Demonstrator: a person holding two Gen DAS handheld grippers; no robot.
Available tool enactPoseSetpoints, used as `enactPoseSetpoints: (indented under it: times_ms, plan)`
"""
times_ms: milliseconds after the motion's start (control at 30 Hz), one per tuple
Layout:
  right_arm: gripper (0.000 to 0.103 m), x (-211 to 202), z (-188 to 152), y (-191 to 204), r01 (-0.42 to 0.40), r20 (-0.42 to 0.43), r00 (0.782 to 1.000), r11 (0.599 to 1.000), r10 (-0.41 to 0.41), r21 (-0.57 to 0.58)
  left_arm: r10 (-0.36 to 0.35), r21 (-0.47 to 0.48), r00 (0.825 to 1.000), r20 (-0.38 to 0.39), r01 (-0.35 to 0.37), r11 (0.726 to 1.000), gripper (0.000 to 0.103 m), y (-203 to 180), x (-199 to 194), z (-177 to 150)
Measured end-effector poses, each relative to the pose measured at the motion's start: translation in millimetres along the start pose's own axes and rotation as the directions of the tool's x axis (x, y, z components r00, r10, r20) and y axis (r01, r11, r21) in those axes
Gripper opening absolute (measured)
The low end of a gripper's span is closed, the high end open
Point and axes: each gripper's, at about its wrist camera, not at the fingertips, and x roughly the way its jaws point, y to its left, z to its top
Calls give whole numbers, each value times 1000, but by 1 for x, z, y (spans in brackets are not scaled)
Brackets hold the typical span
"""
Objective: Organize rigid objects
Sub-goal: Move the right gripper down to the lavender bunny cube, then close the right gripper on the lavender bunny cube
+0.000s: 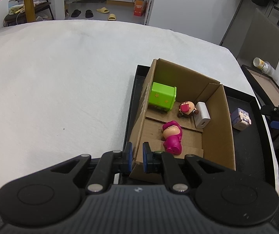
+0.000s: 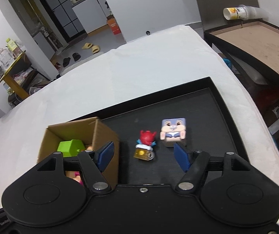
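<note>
Red figurine (image 2: 145, 139) only in R wrist view.

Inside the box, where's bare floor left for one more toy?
In the box, bare floor lies along the right wall, between the charger and the near wall, right of the pink doll. The far end is crowded: green cube, small figure and charger sit close together.

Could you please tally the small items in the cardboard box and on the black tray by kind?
Toy figures: 3 (pink figure, brown-and-red figure, red-headed figure)
Cube-shaped toys: 2 (green cube, rabbit-face cube)
White chargers: 1 (charger)
Total: 6, with four in the cardboard box and two on the black tray.
</note>
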Motion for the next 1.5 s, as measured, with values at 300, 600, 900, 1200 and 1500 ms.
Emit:
enactPoseSetpoints:
  times_ms: [300,600,900,1200,1500]
  plan:
    - [67,13,3,-18,50,2,999,999,-50,1,11,1,1000,12,-11,1000,10,1,-3,-1]
    - [67,47,1,-20,124,-4,992,992,-125,-27,14,10,1000,12,-14,1000,10,0,-2,-1]
    - [67,73,-3,-18,189,-16,982,982,-189,-32,7,14,1000,10,-7,1000,10,0,0,-1]
    - [49,85,-5,-16,218,-26,975,975,-219,-31,9,17,1000,12,-9,1000,10,0,-1,-1]
    - [44,72,-9,-14,216,-34,975,975,-218,-42,14,21,1000,12,-14,1000,10,-2,1,-2]
